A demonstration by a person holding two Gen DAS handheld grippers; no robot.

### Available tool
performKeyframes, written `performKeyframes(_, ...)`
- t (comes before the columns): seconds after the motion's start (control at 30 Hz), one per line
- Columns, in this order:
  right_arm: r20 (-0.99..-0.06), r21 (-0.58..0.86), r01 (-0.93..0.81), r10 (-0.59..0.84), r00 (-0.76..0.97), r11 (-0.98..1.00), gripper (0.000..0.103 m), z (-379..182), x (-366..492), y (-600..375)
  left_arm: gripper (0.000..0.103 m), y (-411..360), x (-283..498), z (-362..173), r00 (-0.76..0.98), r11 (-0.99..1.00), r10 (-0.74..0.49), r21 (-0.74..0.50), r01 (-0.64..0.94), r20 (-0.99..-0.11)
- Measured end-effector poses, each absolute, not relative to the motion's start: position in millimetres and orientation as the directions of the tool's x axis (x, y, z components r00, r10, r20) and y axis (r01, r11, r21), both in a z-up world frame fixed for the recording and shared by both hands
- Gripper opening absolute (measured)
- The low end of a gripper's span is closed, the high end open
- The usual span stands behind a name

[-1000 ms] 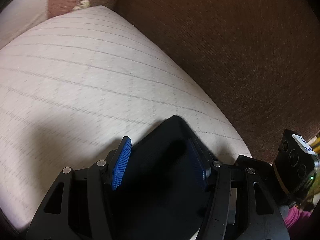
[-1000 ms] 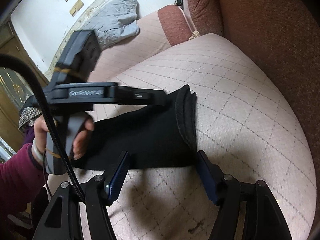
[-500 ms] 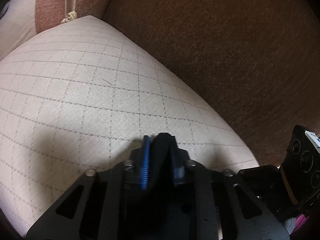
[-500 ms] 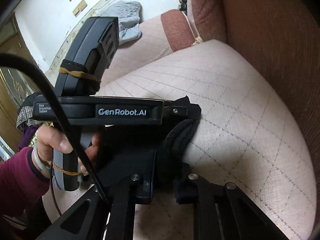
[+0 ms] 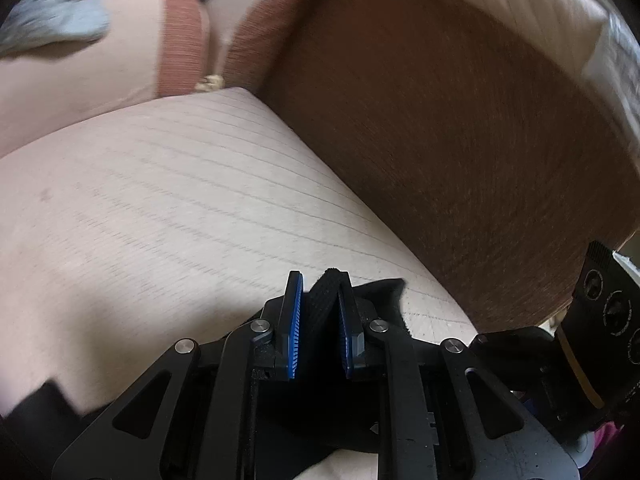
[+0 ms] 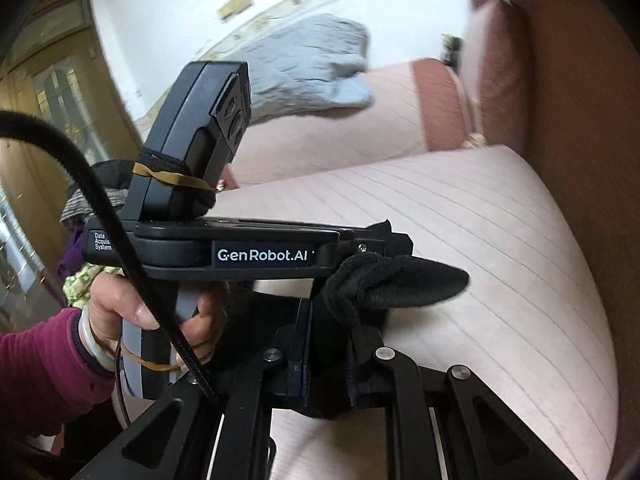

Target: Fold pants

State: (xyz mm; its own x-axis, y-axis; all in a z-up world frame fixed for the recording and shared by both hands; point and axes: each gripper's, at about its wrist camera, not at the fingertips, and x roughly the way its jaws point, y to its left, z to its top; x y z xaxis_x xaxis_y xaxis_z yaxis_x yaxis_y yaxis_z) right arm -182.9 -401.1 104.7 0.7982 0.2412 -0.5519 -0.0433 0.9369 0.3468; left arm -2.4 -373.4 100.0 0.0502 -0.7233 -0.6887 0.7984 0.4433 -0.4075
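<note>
- Your left gripper [image 5: 319,300], open around the pants [image 5: 325,300] a second ago, now pinches them.
- Your right gripper [image 6: 330,320] has clamped the hem too.
- Both have lifted the pants off the cushion [image 6: 480,240].

Black tongs [image 5: 319,312], blue pads, maroon sleeve [image 6: 40,364]

A lived-in home sitting room. The landmark is a brown-upholstered sofa backrest [image 5: 460,152]; below it lies a pale pink seat cushion with thin grid lines [image 6: 460,220]. Beyond that cushion, farther along the sofa, rests a crumpled grey quilted cloth [image 6: 308,68]. Past the sofa's far end stand a white wall [image 6: 160,0] and a wooden glazed door [image 6: 60,96].
</note>
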Motion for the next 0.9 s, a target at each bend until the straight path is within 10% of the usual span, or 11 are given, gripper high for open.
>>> performKeyframes(0.33, -0.613, 0.29, -0.266, 0.391, 0.687, 0.92, 0.013, 96, -110, -281, 0.015, -203, 36, 87, 0.24, 0.648, -0.708, -0.475, 0.596, -0.664)
performKeyframes(0.57, -0.66, 0.502, -0.229, 0.54, 0.522, 0.834, 0.026, 30, -73, -236, 0.017, -103, 39, 54, 0.273, 0.739, -0.659, -0.536, 0.407, -0.701)
performKeyframes(0.7, -0.527, 0.584, -0.222, 0.572, 0.628, 0.781, 0.054, 61, -102, -282, 0.059, -88, 22, 53, 0.282, 0.728, -0.677, -0.562, 0.392, -0.68)
performKeyframes(0.9, -0.619, 0.473, -0.001, 0.333, 0.711, 0.881, 0.057, 62, -128, -335, 0.064, -122, 9, 40, 0.244, 0.749, -0.644, -0.533, 0.394, -0.725)
